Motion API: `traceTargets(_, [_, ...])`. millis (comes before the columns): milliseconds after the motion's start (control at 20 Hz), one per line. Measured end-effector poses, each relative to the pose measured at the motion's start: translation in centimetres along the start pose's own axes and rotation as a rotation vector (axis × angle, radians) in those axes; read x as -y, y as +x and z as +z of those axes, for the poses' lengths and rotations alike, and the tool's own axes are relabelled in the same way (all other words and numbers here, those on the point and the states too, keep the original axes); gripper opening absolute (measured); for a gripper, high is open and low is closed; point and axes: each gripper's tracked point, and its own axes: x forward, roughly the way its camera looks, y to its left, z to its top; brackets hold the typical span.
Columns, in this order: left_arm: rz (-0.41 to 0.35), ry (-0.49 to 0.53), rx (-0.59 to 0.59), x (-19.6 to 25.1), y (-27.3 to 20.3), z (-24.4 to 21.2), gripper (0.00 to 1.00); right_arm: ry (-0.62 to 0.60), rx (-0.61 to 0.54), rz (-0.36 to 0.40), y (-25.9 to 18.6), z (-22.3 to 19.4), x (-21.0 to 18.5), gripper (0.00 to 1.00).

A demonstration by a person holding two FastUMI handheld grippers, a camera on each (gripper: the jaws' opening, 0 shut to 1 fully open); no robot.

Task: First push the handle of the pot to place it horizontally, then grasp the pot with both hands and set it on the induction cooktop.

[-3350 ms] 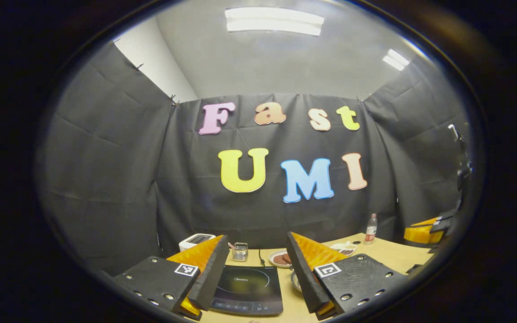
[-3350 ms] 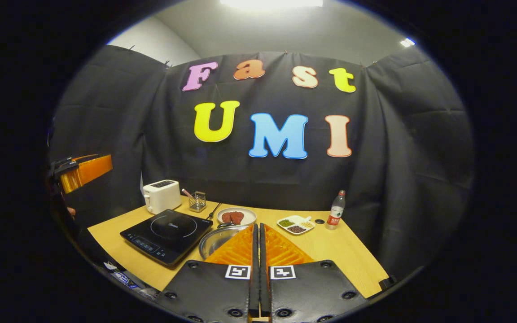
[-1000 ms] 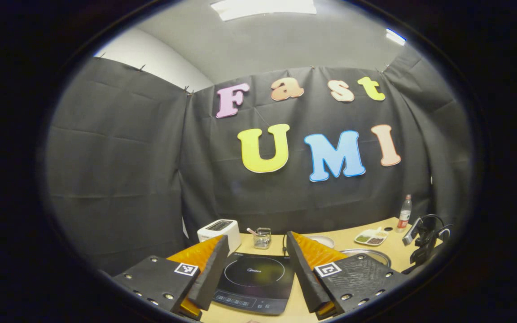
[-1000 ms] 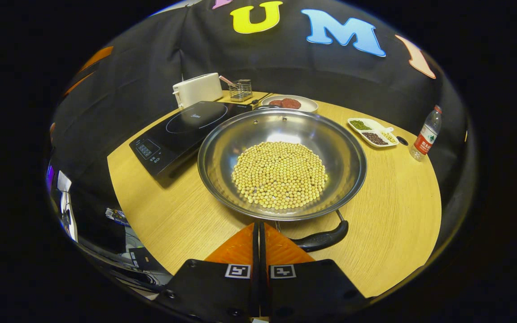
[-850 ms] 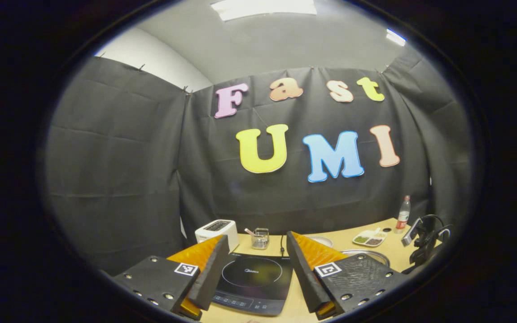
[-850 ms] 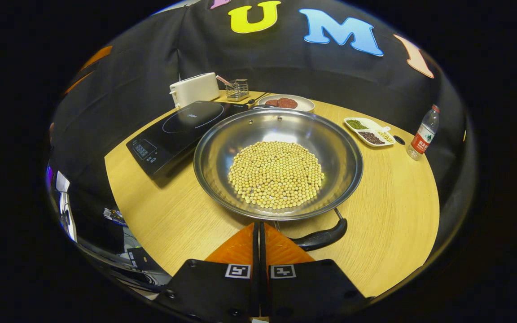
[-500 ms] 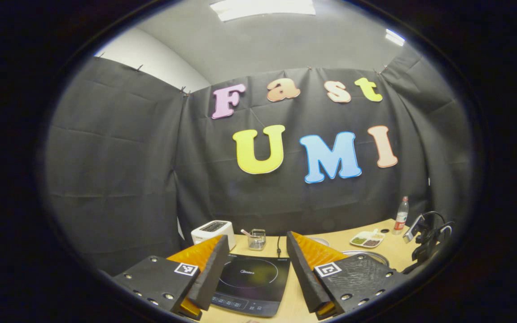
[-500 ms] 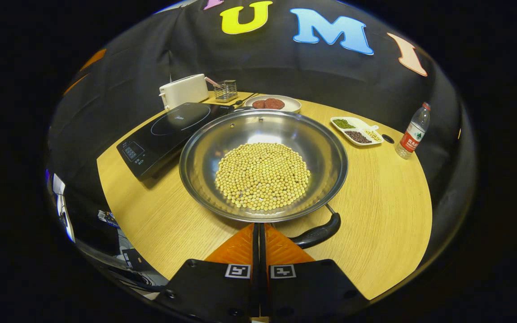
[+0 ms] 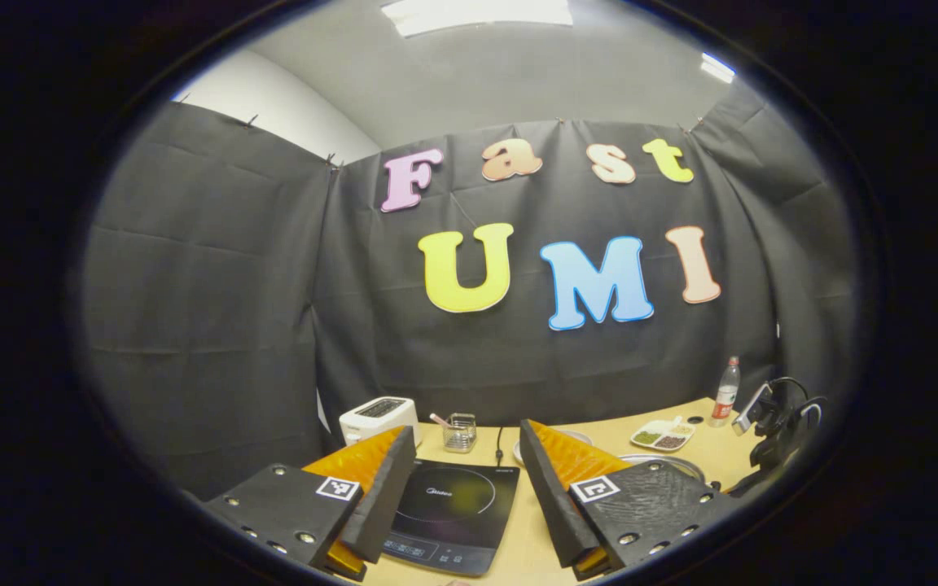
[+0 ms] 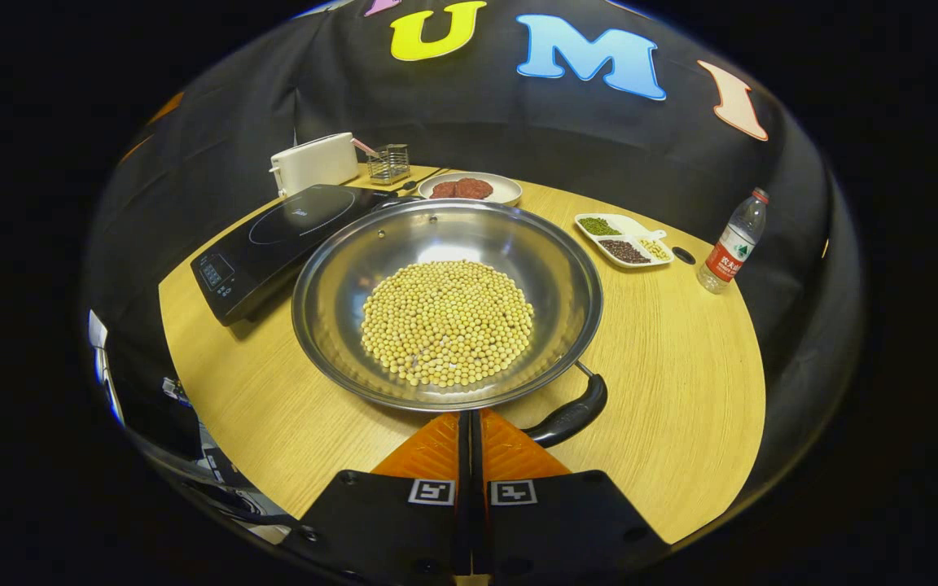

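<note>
Steel pot [image 10: 446,301] as landmark. Nearest, right gripper [image 10: 470,423]: fingers pressed together, nothing between, tips at pot's near rim beside black handle [image 10: 572,415], which angles off to near right. Pot on wooden table [image 10: 681,391], filled with pale beans [image 10: 446,321]. Just left of pot: induction cooktop [image 10: 273,236]. Beyond pot: plate [image 10: 469,189], divided dish [image 10: 624,238]; farther right, bottle [image 10: 729,244]. Left gripper [image 9: 465,496]: fingers spread wide, empty, over cooktop; toaster [image 9: 378,417] behind.
</note>
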Motion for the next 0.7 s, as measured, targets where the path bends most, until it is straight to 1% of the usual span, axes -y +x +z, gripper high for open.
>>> traceTargets(100, [0.003, 0.000, -0.004, 0.2, 0.2, -0.1, 0.76, -0.011, -0.004, -0.010, 0.2, 0.1, 0.8, 0.00])
traceTargets(150, [0.006, 0.001, -0.006, 0.3, 0.3, -0.2, 0.76, -0.018, -0.005, -0.014, 0.3, 0.2, 1.2, 0.02])
traceTargets(200, [0.009, 0.002, -0.008, 0.4, 0.3, -0.3, 0.76, -0.023, -0.005, -0.016, 0.3, 0.3, 1.5, 0.00])
traceTargets(250, [0.012, 0.002, -0.009, 0.4, 0.2, -0.4, 0.76, -0.028, -0.005, -0.018, 0.5, 0.3, 1.8, 0.00])
traceTargets(300, [0.015, 0.002, -0.011, 0.6, 0.3, -0.5, 0.76, -0.033, -0.005, -0.021, 0.5, 0.4, 2.1, 0.02])
traceTargets(550, [0.032, 0.006, -0.013, 1.1, 0.6, -0.6, 0.76, -0.069, -0.007, -0.045, 1.1, 0.8, 3.8, 0.02])
traceTargets(700, [0.044, 0.005, -0.016, 1.5, 0.7, -0.7, 0.76, -0.078, -0.008, -0.044, 1.5, 1.1, 4.5, 0.02])
